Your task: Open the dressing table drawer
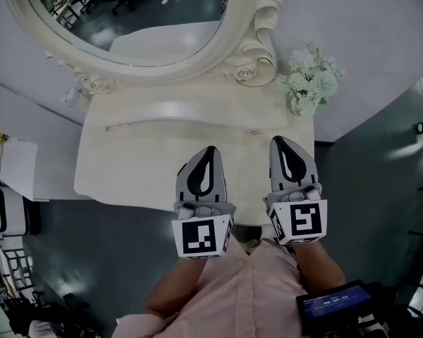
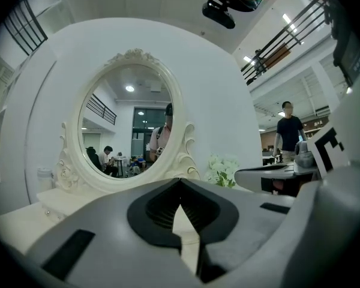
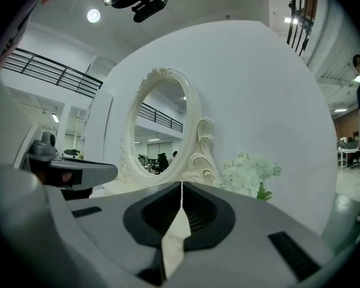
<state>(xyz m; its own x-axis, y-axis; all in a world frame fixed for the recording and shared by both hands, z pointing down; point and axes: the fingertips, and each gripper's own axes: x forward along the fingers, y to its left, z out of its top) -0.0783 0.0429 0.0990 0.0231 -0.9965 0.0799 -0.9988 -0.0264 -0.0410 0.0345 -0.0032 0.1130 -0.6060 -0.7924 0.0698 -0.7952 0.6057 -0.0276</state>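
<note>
A cream dressing table with an oval mirror stands against the wall. A raised ledge under the mirror carries small knobs; no drawer front shows from above. My left gripper and right gripper hover side by side over the front half of the tabletop, pointing level at the mirror. Both are shut with nothing in them. In the left gripper view the jaws meet at the tip, with the mirror beyond. The right gripper view shows its jaws closed too, facing the mirror.
White flowers stand at the table's back right corner. A white cabinet sits left of the table on dark floor. A screen hangs by my right hip. A person stands far off to the right.
</note>
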